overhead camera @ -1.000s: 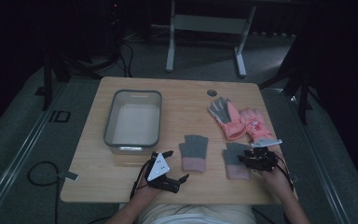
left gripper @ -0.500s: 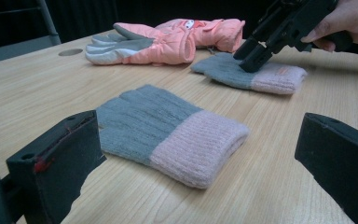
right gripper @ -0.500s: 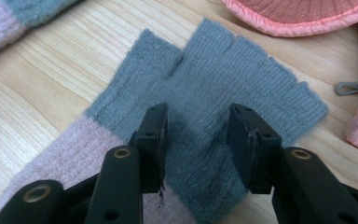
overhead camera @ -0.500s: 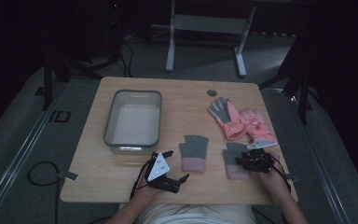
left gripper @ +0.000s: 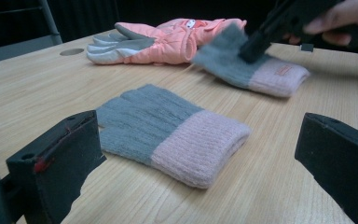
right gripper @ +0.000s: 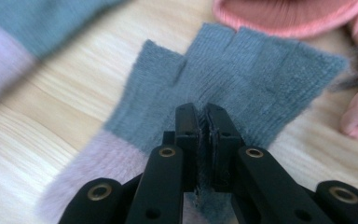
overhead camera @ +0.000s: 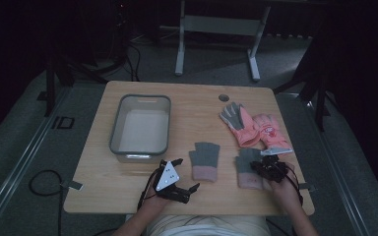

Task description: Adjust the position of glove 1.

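Note:
Two grey knit gloves with pink cuffs lie near the table's front edge. My right gripper is shut on the right knit glove; its jaws pinch a fold of the grey fabric, and the finger end is raised off the wood. The left knit glove lies flat. My left gripper stands open just left of it, with that glove seen between its wide-apart jaws. A pair of pink ski gloves lies behind the right knit glove.
An empty grey bin stands at the left middle of the wooden table. A round hole sits near the far edge. A metal stand is on the floor beyond.
My right gripper has shifted slightly toward the near edge while pinching the right knit glove. The left gripper has stayed put and open.

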A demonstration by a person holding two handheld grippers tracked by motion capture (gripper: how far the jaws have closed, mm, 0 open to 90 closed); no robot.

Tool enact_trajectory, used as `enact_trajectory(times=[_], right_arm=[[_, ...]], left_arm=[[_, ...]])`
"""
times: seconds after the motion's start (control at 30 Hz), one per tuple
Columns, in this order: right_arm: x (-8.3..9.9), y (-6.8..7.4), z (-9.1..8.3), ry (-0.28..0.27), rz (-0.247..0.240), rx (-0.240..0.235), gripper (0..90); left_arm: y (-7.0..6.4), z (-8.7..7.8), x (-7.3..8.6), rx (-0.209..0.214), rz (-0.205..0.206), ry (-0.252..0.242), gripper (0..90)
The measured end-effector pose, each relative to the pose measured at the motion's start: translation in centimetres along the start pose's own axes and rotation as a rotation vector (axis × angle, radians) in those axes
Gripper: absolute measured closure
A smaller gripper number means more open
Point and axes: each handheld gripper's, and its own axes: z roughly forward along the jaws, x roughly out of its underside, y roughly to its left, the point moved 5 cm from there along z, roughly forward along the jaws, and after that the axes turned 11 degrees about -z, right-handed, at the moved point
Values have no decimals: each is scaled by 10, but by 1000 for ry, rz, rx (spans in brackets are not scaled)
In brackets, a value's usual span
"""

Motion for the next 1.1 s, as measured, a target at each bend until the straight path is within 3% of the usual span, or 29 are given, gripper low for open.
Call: enact_trajectory(times=[0.07, 0.1, 0.23, 0.43, 0.5, 0.6, 0.8, 0.93, 1.1], right_arm=[[-6, 2, -6, -20, 4, 6, 847], [-19, 7, -17, -54, 0, 8, 846], [-47, 17, -33, -112, -3, 0, 846], [-79, 37, -38, -191, -19, 29, 846], [-86, 45, -35, -206, -25, 30, 846], [-94, 55, -28, -211, -7, -1, 847], [-108, 78, -9, -212, -26, -51, 846], [-111, 91, 2, -209, -50, -71, 846], [-106, 103, 21, -167, -67, -94, 845]], left_arm=[[0, 0, 0, 1, 1, 0, 0], [0, 0, 0, 1, -1, 0, 0], [0, 0, 0, 2, 0, 0, 0], [-1, 0, 0, 3, 0, 1, 0], [-1, 0, 0, 3, 1, 1, 0], [-1, 0, 0, 4, 4, 1, 0], [-1, 1, 0, 5, 1, 3, 0], [-1, 0, 0, 4, 6, 2, 0], [-1, 0, 0, 6, 6, 3, 0]])
